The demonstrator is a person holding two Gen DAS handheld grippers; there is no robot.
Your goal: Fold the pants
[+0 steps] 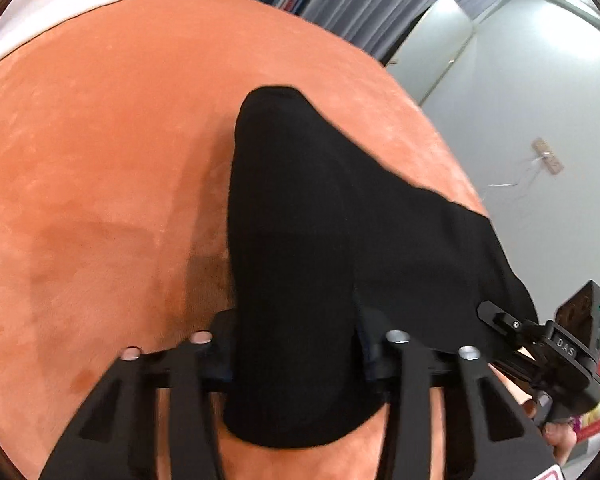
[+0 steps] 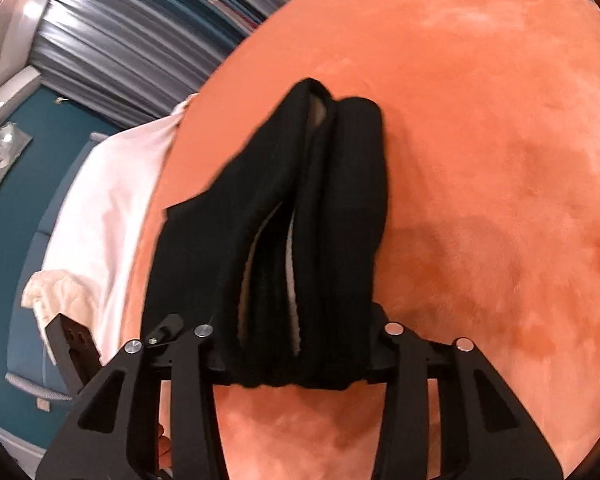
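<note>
The black pants (image 1: 308, 240) hang lifted above an orange velvet bed cover (image 1: 100, 152). My left gripper (image 1: 296, 344) is shut on one part of the pants, with cloth bunched between its fingers and hanging below. In the right wrist view the pants (image 2: 300, 216) show a pale lining inside. My right gripper (image 2: 296, 356) is shut on another bunched part of them. The right gripper (image 1: 500, 316) also shows at the lower right of the left wrist view, holding the pants' edge. The far end of the pants droops toward the cover.
A white sheet (image 2: 112, 200) lies at the bed's edge, with a cream cloth (image 2: 60, 296) beside it. Grey curtains (image 2: 132, 40) and a teal wall (image 2: 16, 208) stand beyond. A pale wall (image 1: 532, 120) with a socket is to the right of the bed.
</note>
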